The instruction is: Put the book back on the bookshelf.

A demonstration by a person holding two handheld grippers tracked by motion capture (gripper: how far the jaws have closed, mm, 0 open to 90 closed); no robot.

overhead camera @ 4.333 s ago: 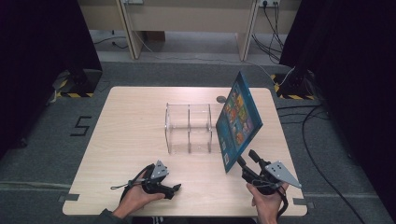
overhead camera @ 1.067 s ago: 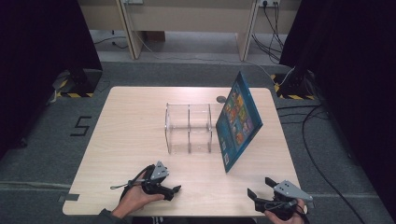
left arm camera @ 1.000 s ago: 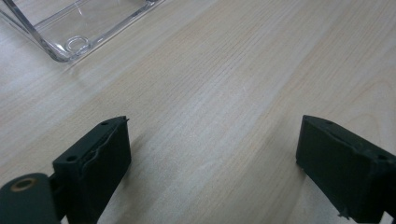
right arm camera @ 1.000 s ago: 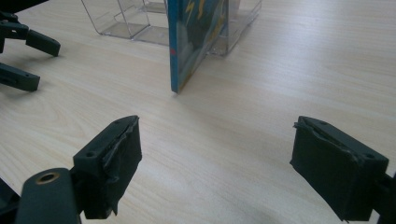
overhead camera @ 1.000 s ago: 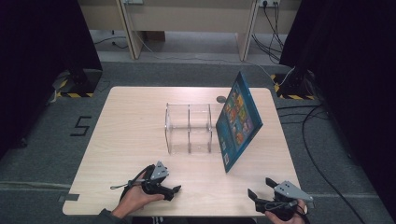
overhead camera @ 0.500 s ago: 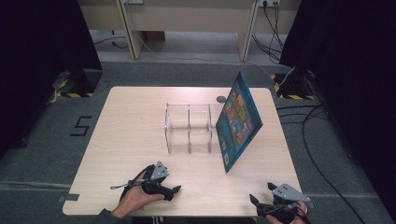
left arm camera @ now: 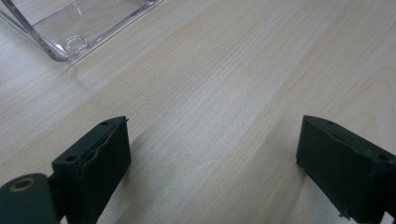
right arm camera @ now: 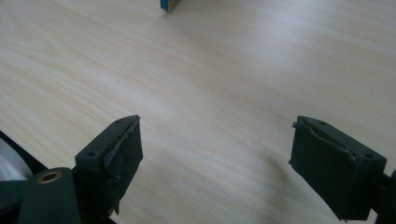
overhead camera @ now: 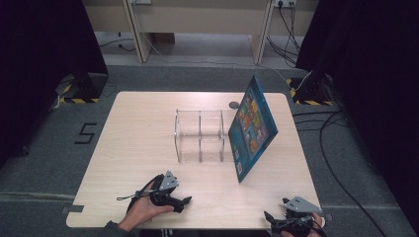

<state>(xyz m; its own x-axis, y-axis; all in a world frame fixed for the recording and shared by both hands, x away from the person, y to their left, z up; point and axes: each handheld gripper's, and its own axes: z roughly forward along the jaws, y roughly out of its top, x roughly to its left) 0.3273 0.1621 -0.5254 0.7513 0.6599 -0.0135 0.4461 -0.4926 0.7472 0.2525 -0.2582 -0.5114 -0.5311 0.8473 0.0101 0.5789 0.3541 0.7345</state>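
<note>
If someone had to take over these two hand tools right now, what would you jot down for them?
Left gripper: open, holding nothing, low over the table near its front edge.
Right gripper: open, holding nothing, at the front right corner.
Blue book: leaning against the right end of the clear rack, not in a slot.
Done: book propped and released.
Left: probably slotting the book into the rack, if that is the aim.

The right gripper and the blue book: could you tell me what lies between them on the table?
Nothing: between the right gripper and the blue book there is bare wooden table, as the high view and right gripper view show.
</note>
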